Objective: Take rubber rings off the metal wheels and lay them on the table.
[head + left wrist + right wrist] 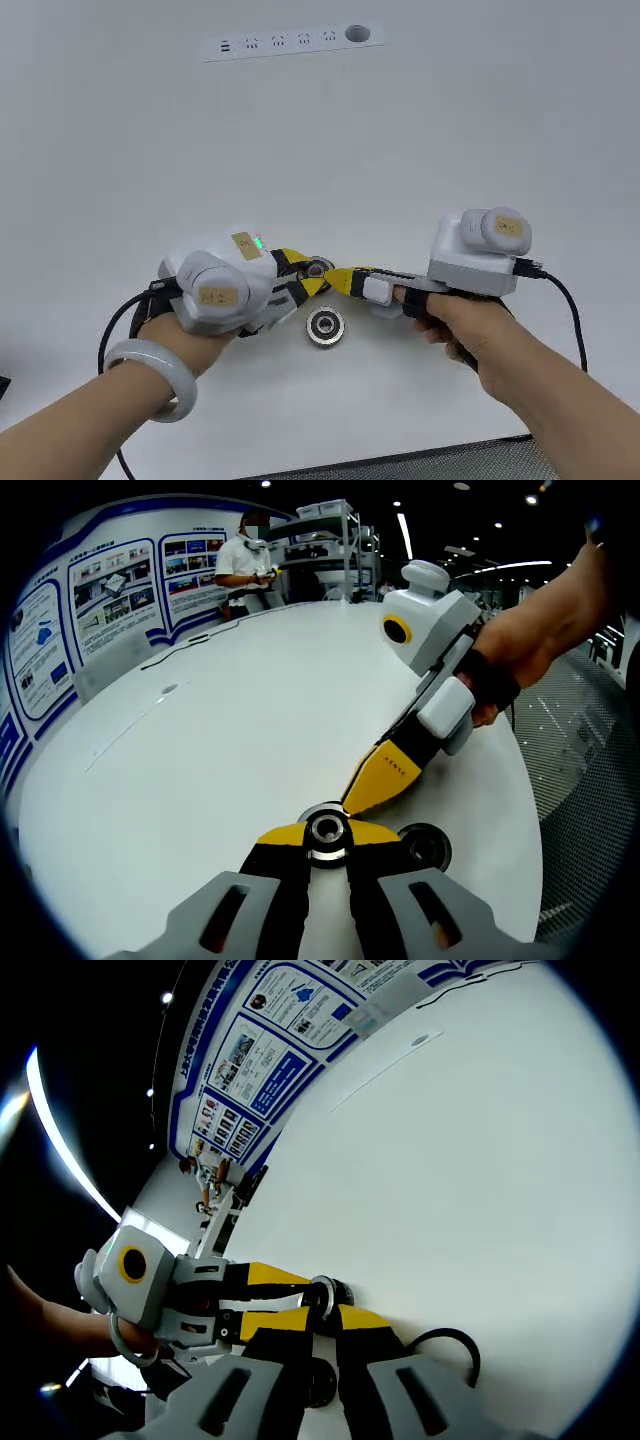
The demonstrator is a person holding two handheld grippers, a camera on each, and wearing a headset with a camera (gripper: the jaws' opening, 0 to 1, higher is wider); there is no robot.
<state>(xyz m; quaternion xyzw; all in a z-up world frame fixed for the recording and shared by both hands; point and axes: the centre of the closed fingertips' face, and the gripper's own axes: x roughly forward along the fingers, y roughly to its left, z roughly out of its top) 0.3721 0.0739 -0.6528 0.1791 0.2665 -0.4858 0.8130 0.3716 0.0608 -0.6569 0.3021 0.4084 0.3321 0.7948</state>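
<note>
While left gripper (303, 275) clamps a metal wheel (318, 268) in closed tips, right gripper (342, 281) jaws sit pressed together on its rim. Second wheel (325, 326), black rubber ring (311, 327) on, lies on table (420, 150) just under both tips. Tan body stickers (246, 245): unreadable.

Rig: left hand-held gripper (308, 272), right hand-held gripper (340, 280): white-grey housings, yellow tips, tan stickers (246, 245), black cables (570, 305). Left one shows a green light (258, 242). Pale bangle (160, 375) on left wrist.
</note>
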